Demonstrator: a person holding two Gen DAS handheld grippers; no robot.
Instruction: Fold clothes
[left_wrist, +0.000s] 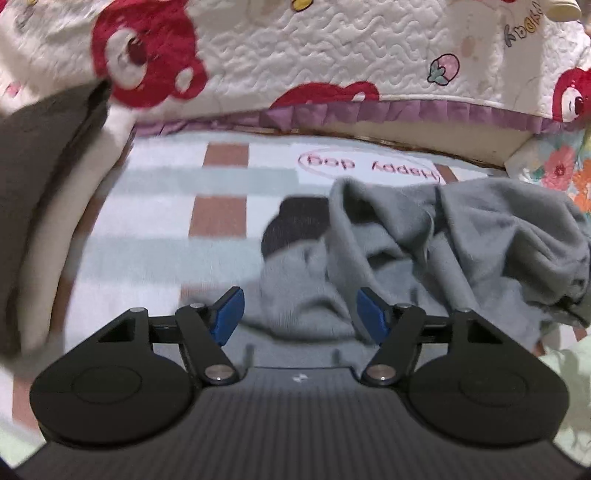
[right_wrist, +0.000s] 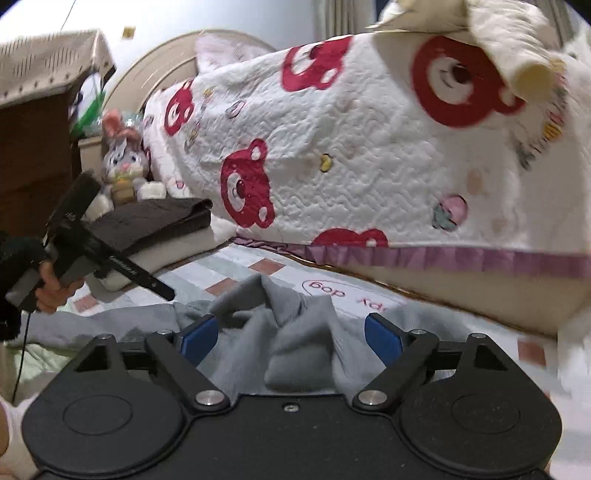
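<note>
Crumpled grey knit garment (left_wrist: 424, 251) heaped on the checked bed sheet (left_wrist: 155, 221), unfolded. Left gripper (left_wrist: 297, 314) fingers spread, nothing held, hovering at its near edge; right gripper (right_wrist: 291, 339) fingers wide open above it, seeking a hem.

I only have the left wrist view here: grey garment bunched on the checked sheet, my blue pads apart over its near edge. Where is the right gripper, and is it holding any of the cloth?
Observer: The right gripper is open over the same grey garment; a raised fold sits between its pads, but neither pad presses on it.
Operator: Does anything show of my left gripper from that side?
Observer: Yes, the left gripper is at the left of the right wrist view, held in a hand, pointing down toward the garment's spread-out part.
Operator: What is that dark thing at my far left?
Observer: A dark brown folded item lying on a white folded one, with a plush rabbit behind them.
</note>
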